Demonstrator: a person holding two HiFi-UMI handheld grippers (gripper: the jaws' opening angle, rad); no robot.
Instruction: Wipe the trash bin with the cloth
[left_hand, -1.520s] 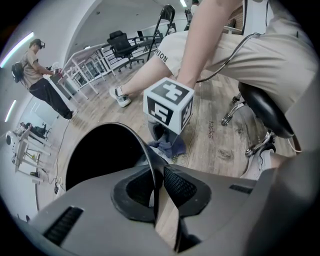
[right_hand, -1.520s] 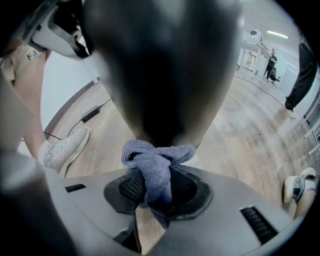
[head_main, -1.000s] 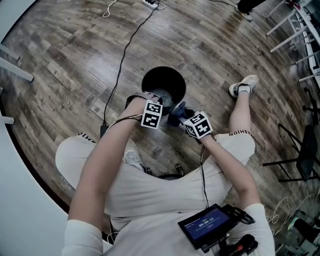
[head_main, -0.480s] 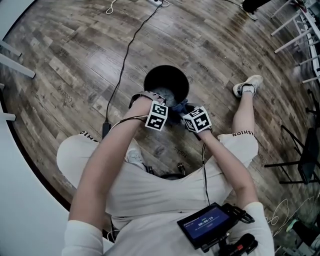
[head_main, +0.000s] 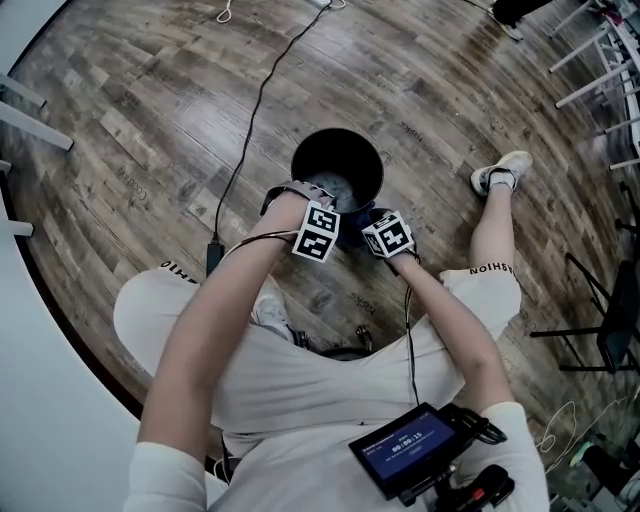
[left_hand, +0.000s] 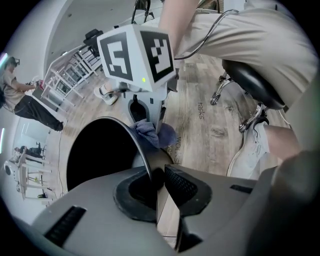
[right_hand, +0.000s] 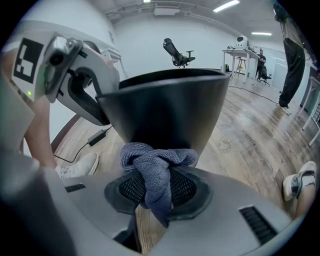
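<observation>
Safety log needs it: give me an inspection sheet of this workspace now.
Surface: glossy wood floor.
Job's things: black bin upright on the floor; blue cloth bunched by its outer wall.
Clutter: nothing seen.
Grippers: left gripper has just closed its jaws on the bin's rim, which sits between the pads; right gripper shut on the cloth.
Cables: black cable runs over the floor left of the bin to an adapter.
Surroundings: office chair and a standing person far off; the operator's shoe right of the bin.
</observation>
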